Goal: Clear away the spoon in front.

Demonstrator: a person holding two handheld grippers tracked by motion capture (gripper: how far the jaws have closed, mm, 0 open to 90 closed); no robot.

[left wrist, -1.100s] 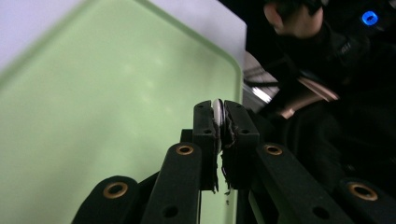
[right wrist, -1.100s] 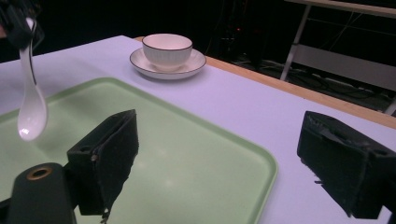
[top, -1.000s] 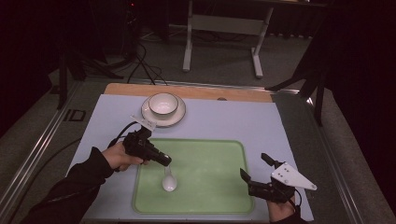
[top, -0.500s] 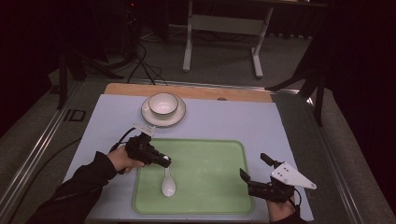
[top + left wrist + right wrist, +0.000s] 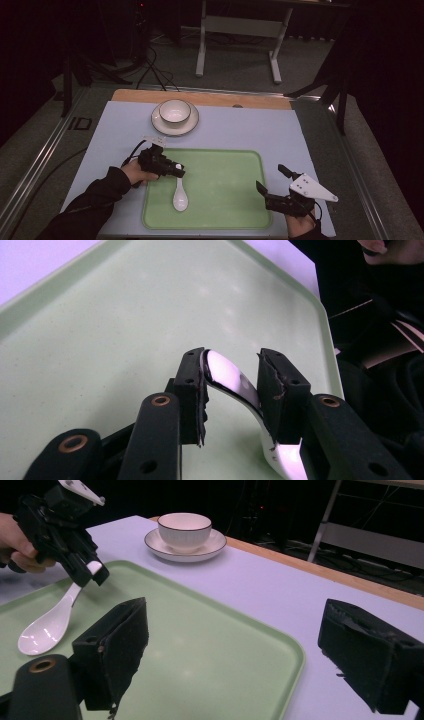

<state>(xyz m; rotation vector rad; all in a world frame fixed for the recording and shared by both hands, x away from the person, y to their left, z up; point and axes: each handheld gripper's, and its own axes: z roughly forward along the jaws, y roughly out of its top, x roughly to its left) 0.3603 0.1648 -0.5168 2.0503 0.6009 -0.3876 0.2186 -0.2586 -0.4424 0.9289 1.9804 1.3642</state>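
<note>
Spoon set down on the green tray, left gripper letting go of its handle

The spoon (image 5: 180, 192) lies on the left part of the green tray (image 5: 225, 180), bowl end toward the person and resting on the tray floor, handle end raised between the jaws of the left gripper (image 5: 178, 171); in the left gripper view those jaws have just been opening, one pad (image 5: 195, 390) touching the handle tip, the other standing slightly off it, so the grip looks released rather than firm. The right gripper (image 5: 272, 184) hangs over the tray's near right corner with its jaws wide apart and nothing between them. The cup (image 5: 174, 111) sits on its saucer (image 5: 175, 126) beyond the tray, untouched. Judged from this, the placing is nearly done; what is left is to draw the left gripper clear of the handle
</note>
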